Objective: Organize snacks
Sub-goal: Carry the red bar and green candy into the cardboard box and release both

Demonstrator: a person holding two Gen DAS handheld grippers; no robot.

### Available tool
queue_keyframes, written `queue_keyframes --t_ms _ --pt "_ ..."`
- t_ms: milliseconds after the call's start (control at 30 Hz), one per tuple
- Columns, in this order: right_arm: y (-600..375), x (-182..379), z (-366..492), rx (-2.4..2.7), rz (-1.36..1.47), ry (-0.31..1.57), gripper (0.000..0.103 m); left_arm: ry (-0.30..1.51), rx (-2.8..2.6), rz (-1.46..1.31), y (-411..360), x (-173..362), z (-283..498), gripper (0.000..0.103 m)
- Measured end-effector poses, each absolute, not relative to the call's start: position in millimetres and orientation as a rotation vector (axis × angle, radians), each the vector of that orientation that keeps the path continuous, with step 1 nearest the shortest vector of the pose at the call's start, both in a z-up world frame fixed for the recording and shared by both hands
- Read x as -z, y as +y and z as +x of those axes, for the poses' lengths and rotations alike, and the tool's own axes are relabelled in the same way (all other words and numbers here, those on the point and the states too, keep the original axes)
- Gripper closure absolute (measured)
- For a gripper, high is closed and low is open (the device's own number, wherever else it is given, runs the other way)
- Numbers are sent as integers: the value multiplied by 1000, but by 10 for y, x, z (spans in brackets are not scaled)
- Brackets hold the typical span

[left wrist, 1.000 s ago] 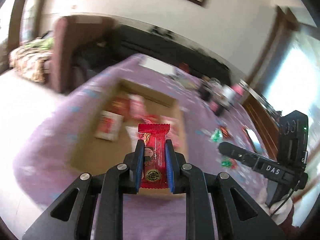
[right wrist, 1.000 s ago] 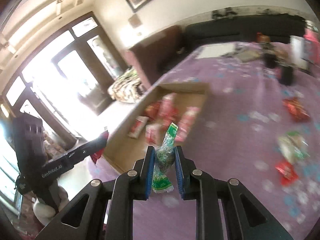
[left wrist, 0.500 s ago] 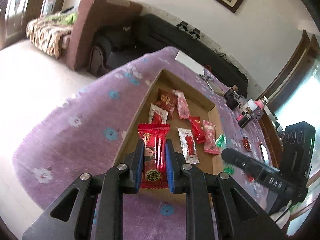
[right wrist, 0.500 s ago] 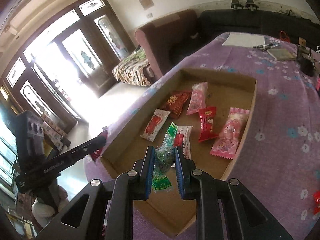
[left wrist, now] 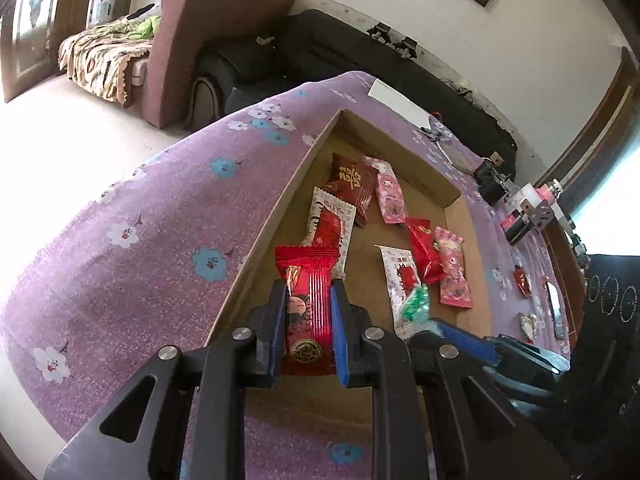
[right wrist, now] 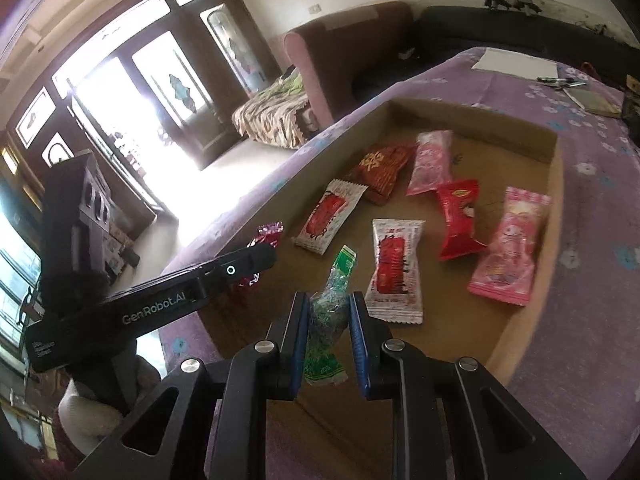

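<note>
My left gripper (left wrist: 308, 312) is shut on a red snack packet (left wrist: 306, 280) and holds it over the near left corner of the shallow cardboard box (left wrist: 276, 216). My right gripper (right wrist: 330, 320) is shut on a green candy packet (right wrist: 326, 316) above the near end of the same box (right wrist: 556, 168). The green packet also shows in the left wrist view (left wrist: 416, 302), as does the right gripper (left wrist: 464, 338). The left gripper shows in the right wrist view (right wrist: 256, 264). Several red, white and pink packets lie in the box (right wrist: 396, 268).
The box sits on a purple flowered tablecloth (left wrist: 160, 232). Loose candies (left wrist: 522, 280) lie on the cloth right of the box. Small bottles and boxes (left wrist: 520, 212) stand at the far right. A white paper (right wrist: 516, 62) and a notebook lie at the far end. Sofas stand beyond.
Both grippers have moved in closer over the near end of the box, each still holding its packet. The two grippers have come nearer each other.
</note>
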State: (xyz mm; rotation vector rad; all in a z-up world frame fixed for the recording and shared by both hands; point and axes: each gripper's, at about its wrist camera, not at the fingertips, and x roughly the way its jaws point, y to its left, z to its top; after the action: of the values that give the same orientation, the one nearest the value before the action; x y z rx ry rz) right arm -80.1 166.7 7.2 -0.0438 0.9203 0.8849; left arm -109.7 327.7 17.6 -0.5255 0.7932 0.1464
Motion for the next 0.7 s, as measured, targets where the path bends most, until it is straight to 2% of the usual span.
queue_keyframes --t_ms 67,133,167,233,400,433,500,533,700 --pt "1708 -33 -788 -885 -48 930 83 794 -151 -521 3269 -179 -1088 83" --pt "1737 -21 -794 -878 -55 925 80 790 -137 -531 3272 -192 -1097 73" --pt "1740 -26 -801 -867 -60 911 80 785 -136 -535 3275 -205 -1111 61" --pt "1748 -59 -822 -875 -69 874 79 768 -132 -537 3270 -252 -1147 52" --pt "1635 -212 -943 -906 -20 742 67 717 -144 -541 3298 -496 -1422 51" --pt "1626 -239 -966 -907 -18 721 67 698 -149 -539 3308 -543 -1482 51" --pt "1584 -312 -1044 -904 -21 653 67 659 -187 -528 3352 -668 -1631 39" --pt "1571 -339 -1081 -897 -28 631 67 648 -203 -531 3377 -703 -1675 37" --pt "1519 -367 -1145 -852 -54 569 61 617 -244 -568 3452 -809 -1820 37"
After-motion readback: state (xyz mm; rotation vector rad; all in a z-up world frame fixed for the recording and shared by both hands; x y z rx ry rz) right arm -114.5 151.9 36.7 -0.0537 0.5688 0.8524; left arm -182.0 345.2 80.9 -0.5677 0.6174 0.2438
